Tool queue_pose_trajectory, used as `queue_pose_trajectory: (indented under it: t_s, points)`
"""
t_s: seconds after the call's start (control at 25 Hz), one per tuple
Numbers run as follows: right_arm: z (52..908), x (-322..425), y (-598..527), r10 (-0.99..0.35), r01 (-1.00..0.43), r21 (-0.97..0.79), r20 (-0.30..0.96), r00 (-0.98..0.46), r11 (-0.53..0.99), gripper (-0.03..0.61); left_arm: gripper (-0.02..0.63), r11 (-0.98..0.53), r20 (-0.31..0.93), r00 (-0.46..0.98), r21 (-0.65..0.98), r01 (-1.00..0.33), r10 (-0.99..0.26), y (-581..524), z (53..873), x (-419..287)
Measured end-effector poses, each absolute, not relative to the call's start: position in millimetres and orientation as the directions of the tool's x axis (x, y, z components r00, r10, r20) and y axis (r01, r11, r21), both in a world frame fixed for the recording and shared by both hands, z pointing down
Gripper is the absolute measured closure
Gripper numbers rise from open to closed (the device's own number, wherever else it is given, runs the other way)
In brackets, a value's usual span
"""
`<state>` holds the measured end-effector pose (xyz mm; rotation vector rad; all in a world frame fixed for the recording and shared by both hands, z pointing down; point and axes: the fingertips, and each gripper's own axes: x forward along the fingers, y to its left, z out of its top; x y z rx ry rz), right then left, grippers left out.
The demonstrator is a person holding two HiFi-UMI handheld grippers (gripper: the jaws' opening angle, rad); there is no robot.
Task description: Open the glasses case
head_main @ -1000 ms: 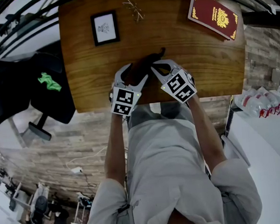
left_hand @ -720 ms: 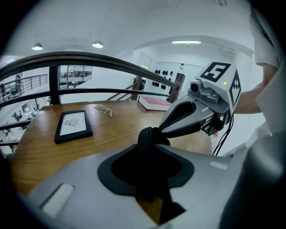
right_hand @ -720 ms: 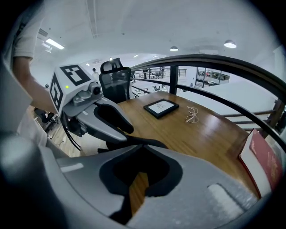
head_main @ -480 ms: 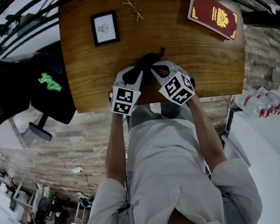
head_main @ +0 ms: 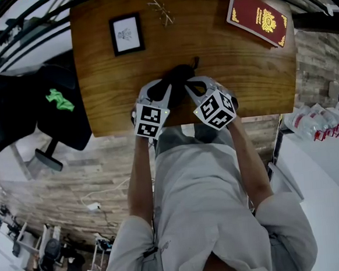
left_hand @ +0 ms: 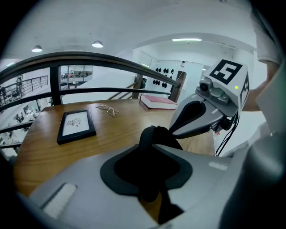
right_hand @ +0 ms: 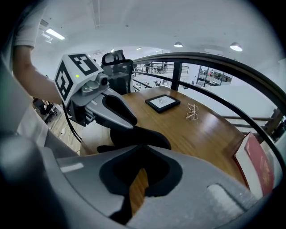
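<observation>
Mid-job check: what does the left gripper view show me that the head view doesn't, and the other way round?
Left gripper view only: close up, the left gripper with its jaws, which have just been closing, pressed on the black glasses case between them; also the ceiling lights. Head view only: the marker cube on that gripper, the person's torso, and the black chair beside the table. Both: the glasses case, the right gripper at its other side, the framed picture, glasses and red book.

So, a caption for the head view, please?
Left gripper has just closed on the black glasses case; right gripper pinches its edge.
</observation>
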<state>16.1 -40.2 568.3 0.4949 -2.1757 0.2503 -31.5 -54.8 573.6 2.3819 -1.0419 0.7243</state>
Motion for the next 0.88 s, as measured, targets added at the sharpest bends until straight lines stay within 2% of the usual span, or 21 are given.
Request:
queue_pose_trajectory:
  t_s: [0.88]
  points:
    - [576, 33, -29, -0.307, -0.497, 0.007, 0.795, -0.524, 0.867, 0.577, 0.523, -0.586, 0.622, 0.544, 0.163, -0.794, -0.563, -67, 581, -45]
